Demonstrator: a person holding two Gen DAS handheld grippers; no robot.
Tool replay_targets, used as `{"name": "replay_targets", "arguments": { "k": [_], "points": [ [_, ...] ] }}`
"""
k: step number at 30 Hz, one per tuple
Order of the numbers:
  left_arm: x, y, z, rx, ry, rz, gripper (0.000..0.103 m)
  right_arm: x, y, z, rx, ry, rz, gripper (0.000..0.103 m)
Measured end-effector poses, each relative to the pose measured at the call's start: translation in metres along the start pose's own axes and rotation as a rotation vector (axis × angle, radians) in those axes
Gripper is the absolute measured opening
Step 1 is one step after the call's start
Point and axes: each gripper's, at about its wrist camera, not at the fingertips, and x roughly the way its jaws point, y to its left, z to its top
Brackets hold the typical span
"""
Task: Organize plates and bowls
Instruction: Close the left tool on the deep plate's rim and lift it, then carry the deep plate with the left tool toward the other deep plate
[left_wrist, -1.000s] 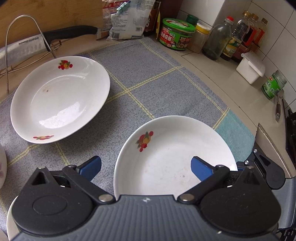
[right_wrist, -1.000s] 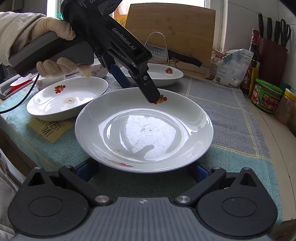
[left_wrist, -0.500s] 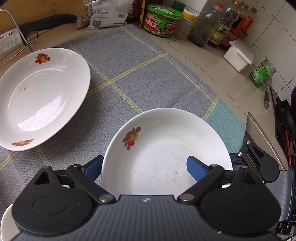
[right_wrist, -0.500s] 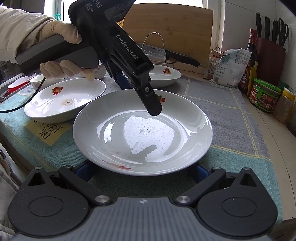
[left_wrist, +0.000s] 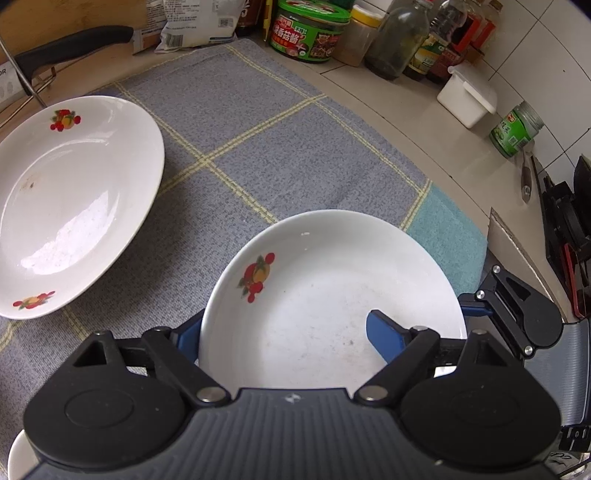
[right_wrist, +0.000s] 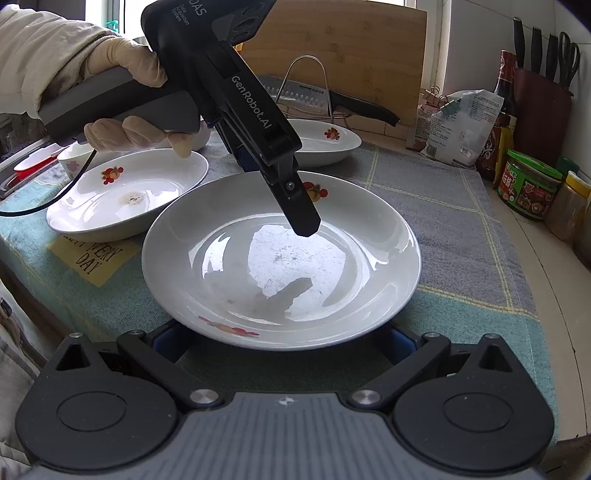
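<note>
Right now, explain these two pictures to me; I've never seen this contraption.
There is no robot. A person's gloved hand holds a two-finger gripper, one in each hand, and each has a camera looking along its fingers. One picture looks out from the left gripper, the other from the right gripper. On the checked cloth lie three white plates: near plate, left plate, far plate. The left gripper's jaws have just been closing astride the near plate's rim, not yet clamped. The right gripper sits open at its near edge.
</note>
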Motion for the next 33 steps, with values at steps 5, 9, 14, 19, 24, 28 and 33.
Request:
{"name": "replay_targets", "arguments": {
  "k": [5,9,14,19,24,28,33],
  "points": [
    [0.001,-0.001,0.001,0.015,0.008,0.004,0.088,0.000,0.004,0.003,-0.025,0.005,-0.017,0.103],
    [0.001,-0.001,0.001,0.023,0.011,0.004,0.087,0.000,0.005,0.005,-0.026,0.017,-0.040,0.103],
    [-0.001,-0.003,0.002,0.036,0.005,0.011,0.087,-0.003,0.001,0.009,-0.015,0.010,-0.066,0.103],
    [-0.003,-0.005,0.004,0.043,-0.009,0.011,0.086,-0.003,-0.003,0.013,-0.022,0.008,-0.084,0.103],
    [0.001,-0.002,0.005,0.041,0.007,0.010,0.085,0.000,-0.010,0.012,-0.015,0.017,-0.052,0.103],
    [0.002,0.000,0.006,0.044,0.017,-0.002,0.083,0.004,-0.011,0.009,-0.036,0.040,-0.011,0.103],
    [0.003,0.001,0.009,0.052,0.007,-0.001,0.081,0.005,-0.018,0.009,-0.027,0.046,0.044,0.103]
  ]
}}
